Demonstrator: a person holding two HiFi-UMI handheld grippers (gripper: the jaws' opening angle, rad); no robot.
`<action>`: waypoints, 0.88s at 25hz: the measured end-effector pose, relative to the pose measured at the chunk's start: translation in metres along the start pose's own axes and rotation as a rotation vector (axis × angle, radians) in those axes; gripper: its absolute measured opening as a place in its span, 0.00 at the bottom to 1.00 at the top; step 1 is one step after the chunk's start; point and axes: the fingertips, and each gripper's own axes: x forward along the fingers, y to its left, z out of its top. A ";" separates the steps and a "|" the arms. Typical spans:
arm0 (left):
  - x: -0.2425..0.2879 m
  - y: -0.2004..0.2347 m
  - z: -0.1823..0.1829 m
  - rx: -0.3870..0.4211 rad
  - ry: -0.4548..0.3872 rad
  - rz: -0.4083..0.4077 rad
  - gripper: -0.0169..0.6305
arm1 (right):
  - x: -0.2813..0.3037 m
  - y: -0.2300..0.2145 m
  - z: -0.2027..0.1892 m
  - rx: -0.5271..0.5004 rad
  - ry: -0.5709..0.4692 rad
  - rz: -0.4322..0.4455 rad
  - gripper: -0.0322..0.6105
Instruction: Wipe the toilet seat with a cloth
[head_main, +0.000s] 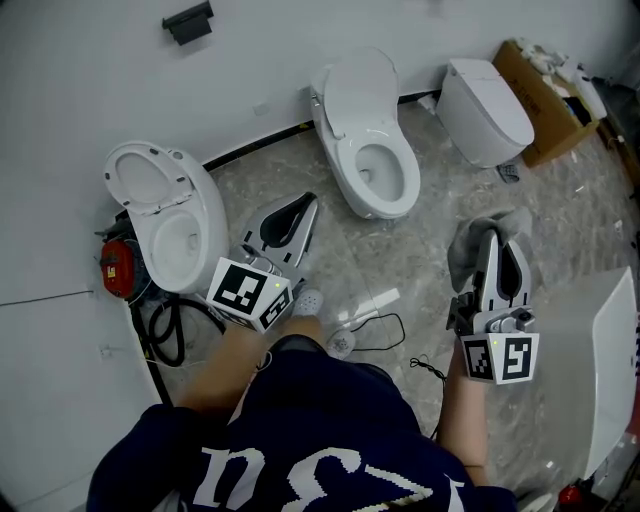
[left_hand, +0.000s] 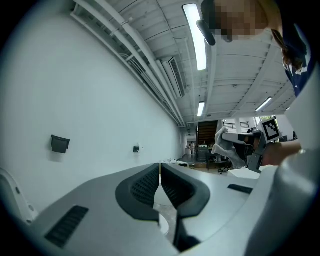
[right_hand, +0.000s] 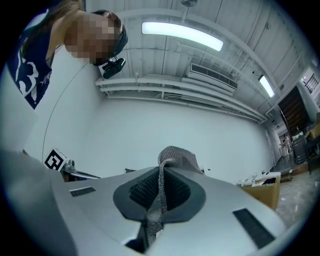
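Three white toilets stand along the wall. The left toilet (head_main: 165, 218) and the middle toilet (head_main: 368, 140) have their lids up, and the right toilet (head_main: 488, 108) is closed. My right gripper (head_main: 492, 238) hovers over the floor to the right of the middle toilet, shut on a grey mesh cloth (head_main: 468, 250). In the right gripper view the cloth (right_hand: 176, 156) sticks up between the jaws of the right gripper (right_hand: 161, 172). My left gripper (head_main: 303, 207) points between the left and middle toilets. The left gripper (left_hand: 160, 169) is shut and holds nothing.
An open cardboard box (head_main: 548, 92) stands at the back right. Black cables (head_main: 170, 325) and a red object (head_main: 118, 268) lie by the left toilet. Small white items (head_main: 372, 305) and a cord lie on the marble floor. A white panel (head_main: 615, 370) is at the right.
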 end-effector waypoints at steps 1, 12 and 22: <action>0.001 0.001 0.000 -0.001 0.000 0.002 0.07 | 0.001 -0.001 0.000 0.001 0.000 0.000 0.08; 0.055 0.061 -0.016 -0.022 0.019 -0.006 0.07 | 0.074 -0.010 -0.032 0.024 0.016 -0.012 0.08; 0.164 0.189 -0.003 -0.007 0.014 -0.089 0.07 | 0.223 -0.019 -0.049 0.003 -0.023 -0.088 0.08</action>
